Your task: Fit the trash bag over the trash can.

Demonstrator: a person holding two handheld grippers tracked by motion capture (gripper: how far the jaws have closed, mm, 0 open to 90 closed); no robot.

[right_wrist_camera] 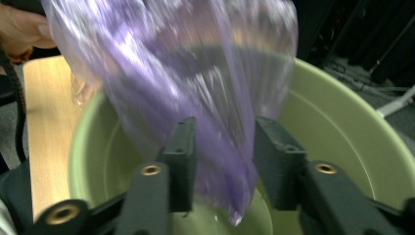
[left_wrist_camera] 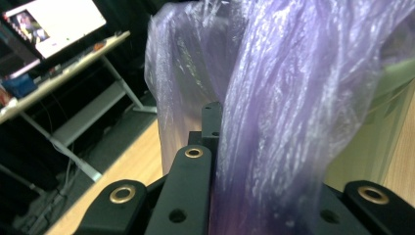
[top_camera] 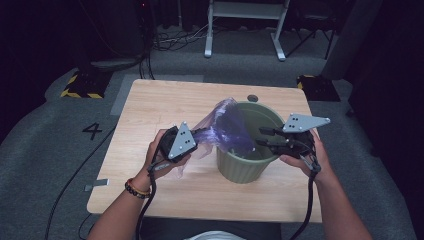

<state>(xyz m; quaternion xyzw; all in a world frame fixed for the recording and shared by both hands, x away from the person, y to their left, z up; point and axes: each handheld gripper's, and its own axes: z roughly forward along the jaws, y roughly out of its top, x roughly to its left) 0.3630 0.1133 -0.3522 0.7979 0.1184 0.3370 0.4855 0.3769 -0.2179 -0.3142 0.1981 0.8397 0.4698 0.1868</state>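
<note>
A thin purple plastic bag [top_camera: 227, 125] hangs over the left rim of a ribbed green bin [top_camera: 245, 167] on the wooden table [top_camera: 160, 105]. My left gripper [top_camera: 200, 135] is left of the bin, shut on a bunched edge of the bag. In the left gripper view the bag [left_wrist_camera: 293, 98] drapes over my left gripper [left_wrist_camera: 220, 147] and hides one jaw. My right gripper [top_camera: 262, 136] reaches over the bin's right rim. In the right gripper view my right gripper [right_wrist_camera: 225, 142] stands open, with the bag [right_wrist_camera: 195, 73] hanging loosely between its jaws above the bin [right_wrist_camera: 333, 122].
A small dark round disc [top_camera: 253, 98] lies on the table behind the bin. Beyond the table are a white desk frame [top_camera: 245, 20], floor cables and yellow-black striped bases [top_camera: 82, 85]. A lit monitor [left_wrist_camera: 54, 24] stands on a side desk.
</note>
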